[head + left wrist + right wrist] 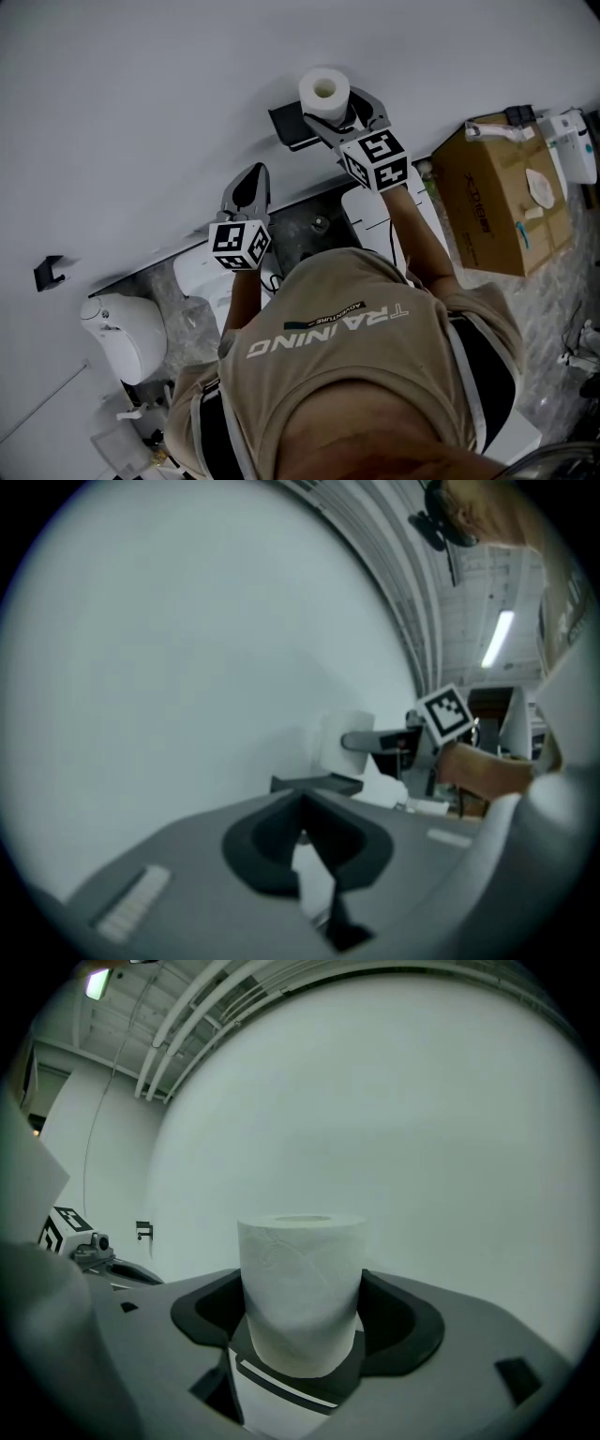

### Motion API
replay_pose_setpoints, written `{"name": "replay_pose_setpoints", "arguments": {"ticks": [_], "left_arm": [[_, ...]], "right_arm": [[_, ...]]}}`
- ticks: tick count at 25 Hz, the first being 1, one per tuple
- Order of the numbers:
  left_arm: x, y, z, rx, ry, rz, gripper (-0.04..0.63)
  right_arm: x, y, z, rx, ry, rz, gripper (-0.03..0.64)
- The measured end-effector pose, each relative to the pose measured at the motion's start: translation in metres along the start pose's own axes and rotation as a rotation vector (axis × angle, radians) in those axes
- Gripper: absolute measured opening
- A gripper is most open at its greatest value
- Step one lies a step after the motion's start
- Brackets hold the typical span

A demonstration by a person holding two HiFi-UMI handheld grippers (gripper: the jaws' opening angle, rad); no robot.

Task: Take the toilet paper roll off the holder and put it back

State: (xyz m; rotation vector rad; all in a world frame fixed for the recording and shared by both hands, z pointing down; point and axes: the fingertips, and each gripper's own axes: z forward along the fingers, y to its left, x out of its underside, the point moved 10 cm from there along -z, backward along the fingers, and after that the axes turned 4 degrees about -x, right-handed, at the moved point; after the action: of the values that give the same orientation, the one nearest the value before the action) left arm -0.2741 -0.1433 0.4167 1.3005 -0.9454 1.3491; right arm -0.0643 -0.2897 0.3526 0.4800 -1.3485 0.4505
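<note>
Your head view is dim and evenly lit, darkening toward its corners. Both gripper views bow strongly inside a black circular rim. A ceiling strip light (498,637) glares at the left gripper view's upper right, and that view's near foreground is soft. In the right gripper view, the toilet paper roll (302,1293) is sharp.

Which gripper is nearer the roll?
Right. The right gripper is shut on the roll, by the wall holder. The left gripper, shut and empty, is apart from the roll, to its lower left in the head view.
</note>
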Motion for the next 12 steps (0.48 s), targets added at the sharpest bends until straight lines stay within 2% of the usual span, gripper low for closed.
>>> {"name": "replay_pose_setpoints", "arguments": {"ticks": [12], "left_arm": [[0.011, 0.002, -0.007, 0.093, 0.016, 0.005, 0.005]], "right_arm": [[-0.001, 0.027, -0.032, 0.039, -0.021, 0.011, 0.330]]}}
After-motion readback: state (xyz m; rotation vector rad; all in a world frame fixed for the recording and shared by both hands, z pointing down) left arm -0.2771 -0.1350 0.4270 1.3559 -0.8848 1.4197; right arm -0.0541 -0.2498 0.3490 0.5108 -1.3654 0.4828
